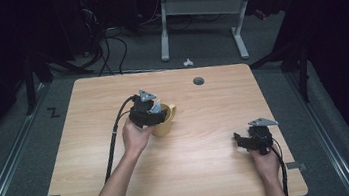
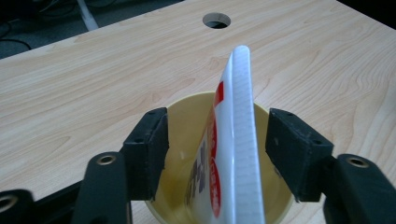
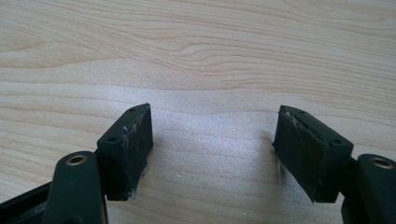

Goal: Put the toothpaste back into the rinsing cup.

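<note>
Left forearm: nearest the camera in the high view, we see it coming in from the bottom edge and slanting up toward the middle of the worktop (image 1: 212,174).
Left tool (image 1: 150,112): we find it poised over the yellow mug (image 1: 165,122), tipped down into the mouth; in the left gripper view (image 2: 215,140) its pads stand apart, spread on either side of the white tube (image 2: 236,140).
Contact: we see a gap between each pad and the tube, so nothing is pinched.
White tube: it stands tilted inside the mug, flat crimped end up, red and black print on its face; we cannot read the print.
Yellow mug: left of the worktop's centre, upright, handle to the right in the high view.
Cable hole (image 1: 198,81): near the far edge, well apart from the mug.
Right tool (image 1: 251,140): near the right front corner, low over bare wood; in the right gripper view (image 3: 212,154) its pads are spread with nothing between them.
Beyond: grey floor and a white desk frame (image 1: 201,21), probably another workstation.
</note>
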The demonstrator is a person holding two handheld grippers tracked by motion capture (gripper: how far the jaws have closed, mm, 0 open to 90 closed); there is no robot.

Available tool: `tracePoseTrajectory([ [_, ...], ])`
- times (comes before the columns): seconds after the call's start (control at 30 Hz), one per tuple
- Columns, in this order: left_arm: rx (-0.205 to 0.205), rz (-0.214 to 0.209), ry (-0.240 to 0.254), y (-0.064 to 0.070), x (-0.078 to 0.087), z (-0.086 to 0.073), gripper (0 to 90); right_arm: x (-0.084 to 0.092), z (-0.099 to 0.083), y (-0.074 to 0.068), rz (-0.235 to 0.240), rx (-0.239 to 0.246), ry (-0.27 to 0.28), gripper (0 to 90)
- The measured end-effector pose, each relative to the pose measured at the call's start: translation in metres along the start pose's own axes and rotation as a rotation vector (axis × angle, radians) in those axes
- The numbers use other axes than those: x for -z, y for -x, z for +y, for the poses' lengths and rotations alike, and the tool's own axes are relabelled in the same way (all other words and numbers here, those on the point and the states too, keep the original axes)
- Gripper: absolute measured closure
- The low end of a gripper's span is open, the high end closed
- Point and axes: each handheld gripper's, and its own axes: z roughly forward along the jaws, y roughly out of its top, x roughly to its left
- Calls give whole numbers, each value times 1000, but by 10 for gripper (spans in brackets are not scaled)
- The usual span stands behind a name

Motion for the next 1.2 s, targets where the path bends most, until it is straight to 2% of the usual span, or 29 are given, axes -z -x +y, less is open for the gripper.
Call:
tracePoseTrajectory([
  [0.17, 2, -10, 8, -1, 5, 0, 341, 0, 0, 0, 0, 0, 0, 283],
  [0.67, 12, -27, 28, -6, 21, -2, 290, 0, 0, 0, 0, 0, -1, 283],
  [0.9, 35, -33, 57, -8, 29, -7, 287, 0, 0, 0, 0, 0, -1, 283],
  [1.2, 34, -32, 67, -9, 36, -11, 285, 0, 0, 0, -1, 0, -1, 283],
])
